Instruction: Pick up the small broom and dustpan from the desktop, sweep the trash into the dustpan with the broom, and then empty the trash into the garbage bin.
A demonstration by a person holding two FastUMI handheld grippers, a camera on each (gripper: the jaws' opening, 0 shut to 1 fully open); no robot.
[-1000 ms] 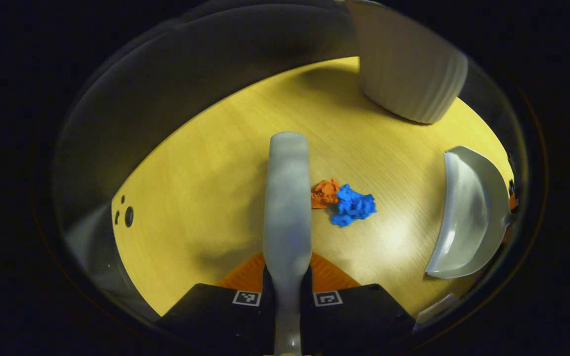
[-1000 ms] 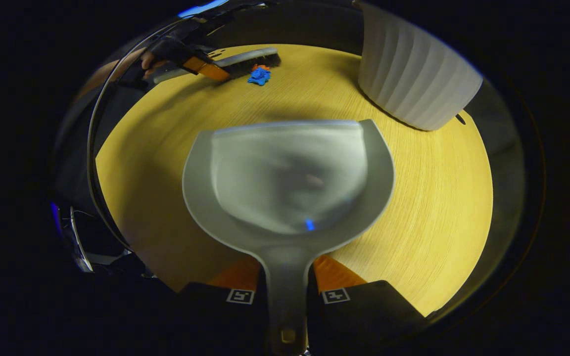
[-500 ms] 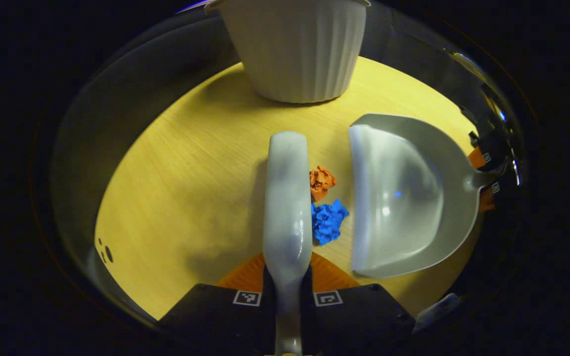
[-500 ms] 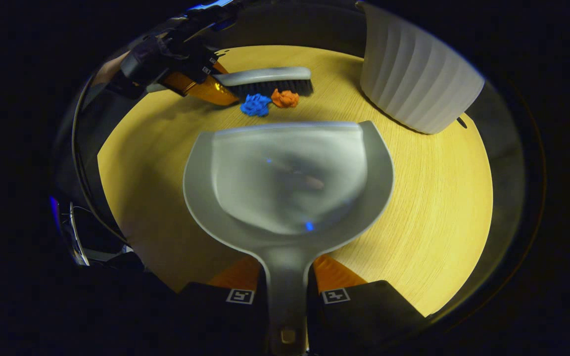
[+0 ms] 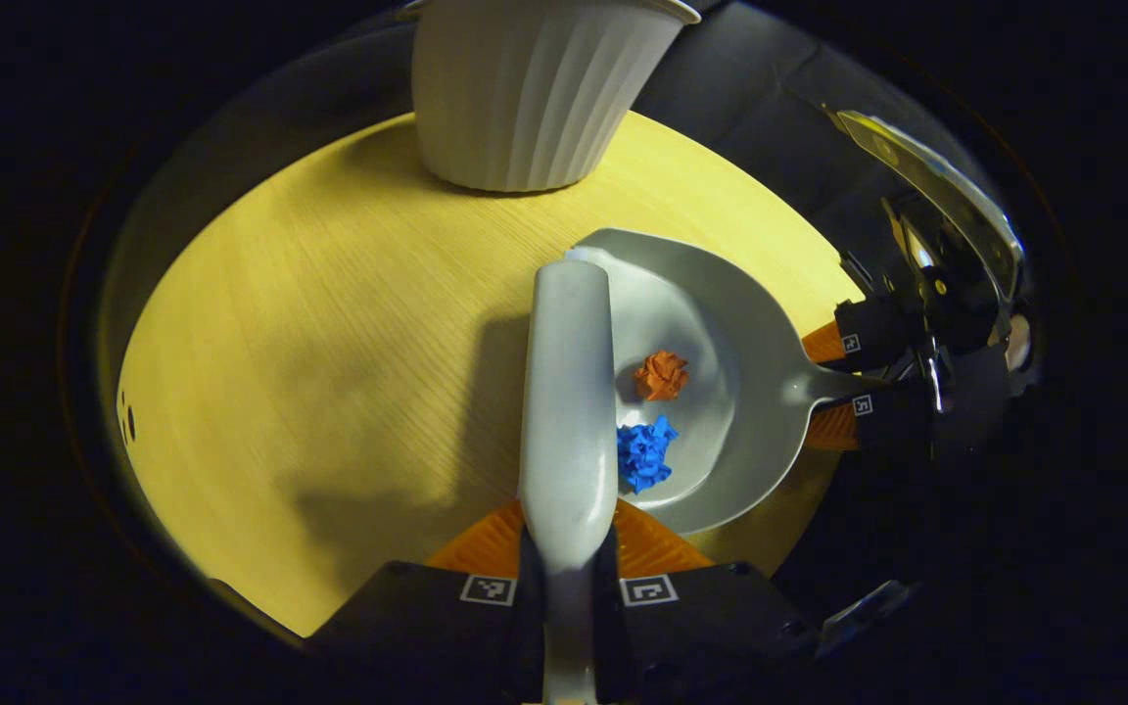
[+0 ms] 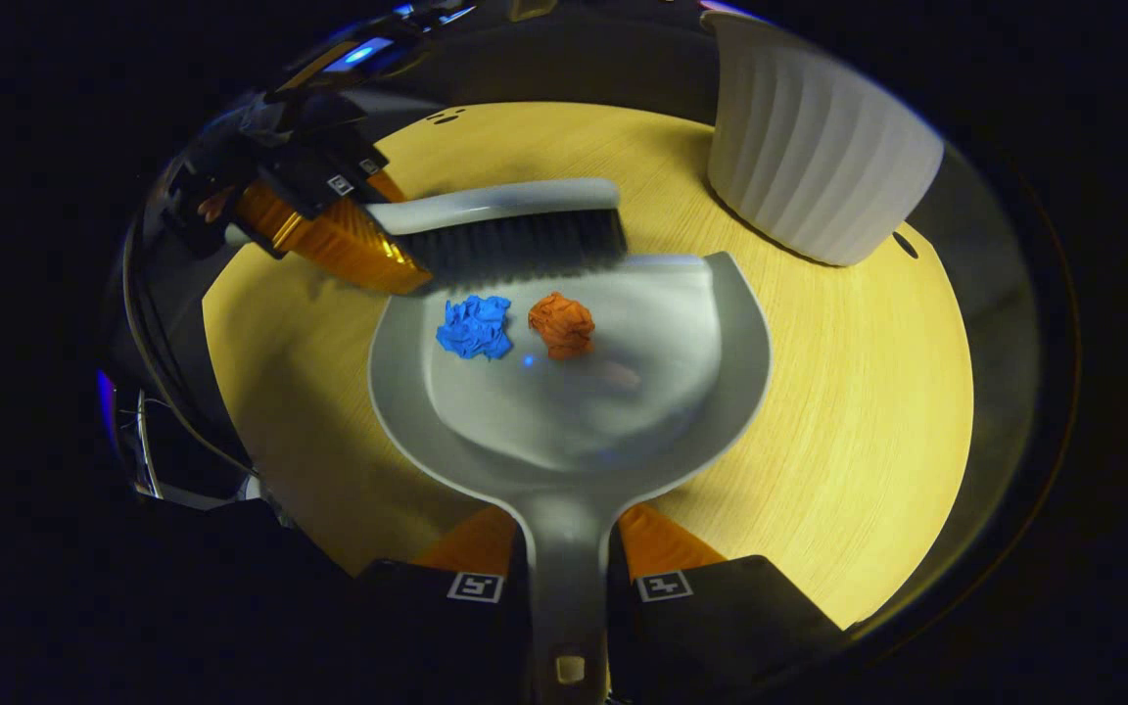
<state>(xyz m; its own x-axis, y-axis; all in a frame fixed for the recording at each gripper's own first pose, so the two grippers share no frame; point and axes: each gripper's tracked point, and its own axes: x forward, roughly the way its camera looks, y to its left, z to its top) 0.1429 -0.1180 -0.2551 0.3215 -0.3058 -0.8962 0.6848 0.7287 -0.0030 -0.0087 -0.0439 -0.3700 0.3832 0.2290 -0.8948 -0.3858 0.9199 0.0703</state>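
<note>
My left gripper is shut on the handle of the small grey broom, whose back runs up the middle of the left gripper view. In the right gripper view the broom has its dark bristles at the dustpan's front lip, with the left gripper behind it. My right gripper is shut on the handle of the grey dustpan, which lies flat on the yellow wooden table. A crumpled blue paper ball and an orange one lie inside the pan. In the left gripper view the dustpan holds the blue ball and the orange ball, with the right gripper on its handle.
A white ribbed garbage bin stands on the far part of the table, and in the right gripper view the bin is at the upper right. The table's round edge drops to dark floor all around. Small holes mark the far table rim.
The broom has pushed both paper balls from the table over the lip into the dustpan. Broom and dustpan have come together, bristles now at the pan's front edge.
</note>
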